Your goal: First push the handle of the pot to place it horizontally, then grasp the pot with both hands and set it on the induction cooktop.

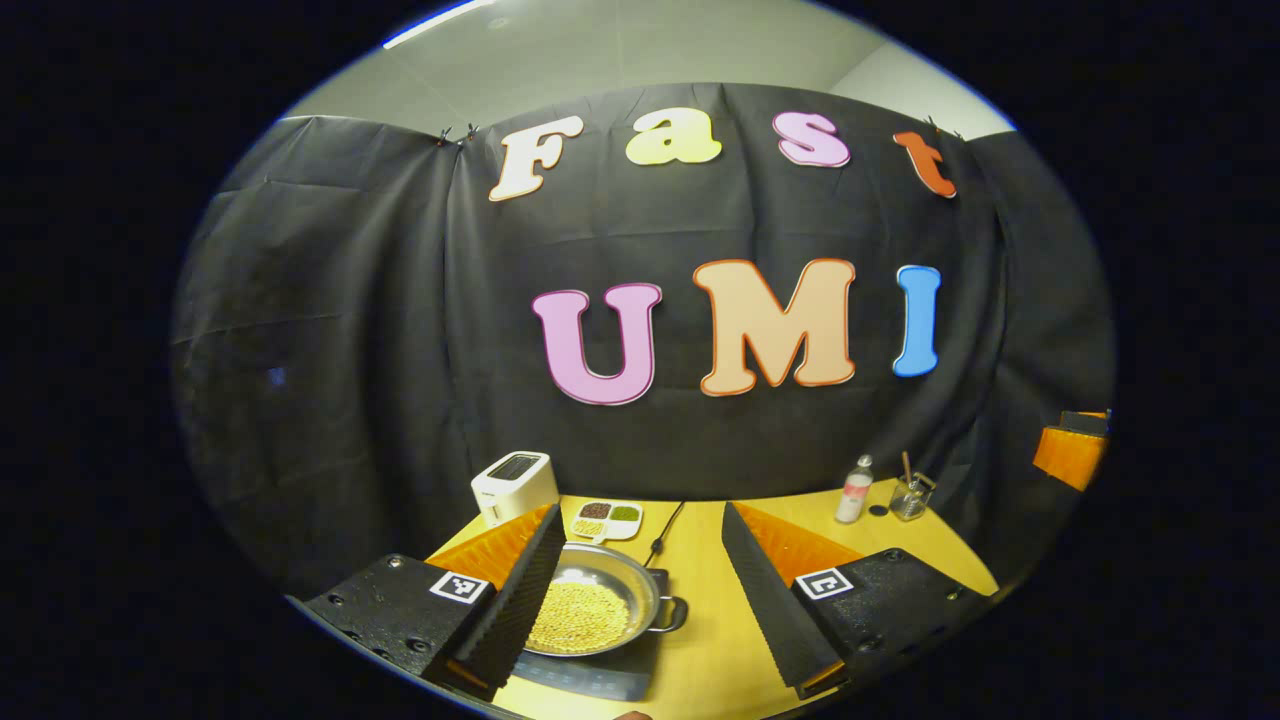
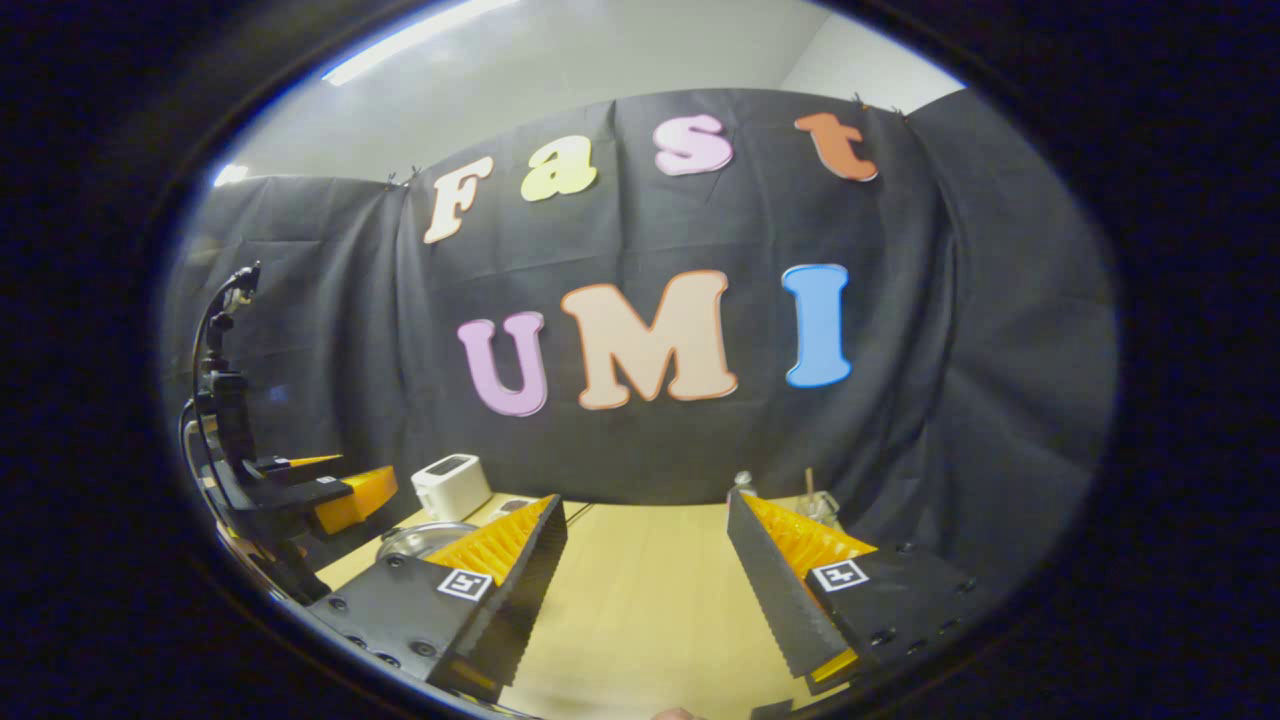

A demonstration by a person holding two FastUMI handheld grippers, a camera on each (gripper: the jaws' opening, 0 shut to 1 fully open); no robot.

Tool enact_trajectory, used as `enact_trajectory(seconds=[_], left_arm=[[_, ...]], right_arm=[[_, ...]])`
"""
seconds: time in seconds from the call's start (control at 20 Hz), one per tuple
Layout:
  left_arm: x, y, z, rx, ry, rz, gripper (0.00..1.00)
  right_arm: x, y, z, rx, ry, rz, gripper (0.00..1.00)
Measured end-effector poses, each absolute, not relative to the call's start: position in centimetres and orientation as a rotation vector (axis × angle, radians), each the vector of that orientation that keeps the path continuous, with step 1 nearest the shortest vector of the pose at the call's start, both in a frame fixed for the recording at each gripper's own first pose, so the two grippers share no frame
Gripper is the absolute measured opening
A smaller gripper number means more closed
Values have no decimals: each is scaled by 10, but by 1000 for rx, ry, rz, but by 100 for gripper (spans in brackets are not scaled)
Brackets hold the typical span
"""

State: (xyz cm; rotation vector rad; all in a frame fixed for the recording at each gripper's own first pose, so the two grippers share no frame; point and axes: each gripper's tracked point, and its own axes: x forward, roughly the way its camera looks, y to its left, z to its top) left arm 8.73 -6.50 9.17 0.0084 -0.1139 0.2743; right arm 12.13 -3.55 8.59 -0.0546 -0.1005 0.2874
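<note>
Pot (image 1: pixel 595 605) sits on the cooktop (image 1: pixel 600 675), lower left of frame — both claws, left claw (image 1: pixel 640 590) and right claw (image 2: pixel 645 590), released, holding nothing.

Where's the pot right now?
In the left gripper view the pot sits on the induction cooktop, low and left of centre, just beyond the left gripper, near the toaster.

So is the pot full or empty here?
Partly full: in the left gripper view the pot holds a layer of small yellow grains over its bottom, well below the rim. It sits on the cooktop.
</note>
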Motion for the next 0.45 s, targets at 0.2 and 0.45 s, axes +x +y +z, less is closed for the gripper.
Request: enact_trajectory(seconds=[0.2,0.45], left_arm=[[96,-86,104,35,-136,262,96],[105,-118,113,39,-149,200,96]], right_arm=[[109,-84,107,-77,-173,196,91],[98,-116,120,-64,-192,149,91]])
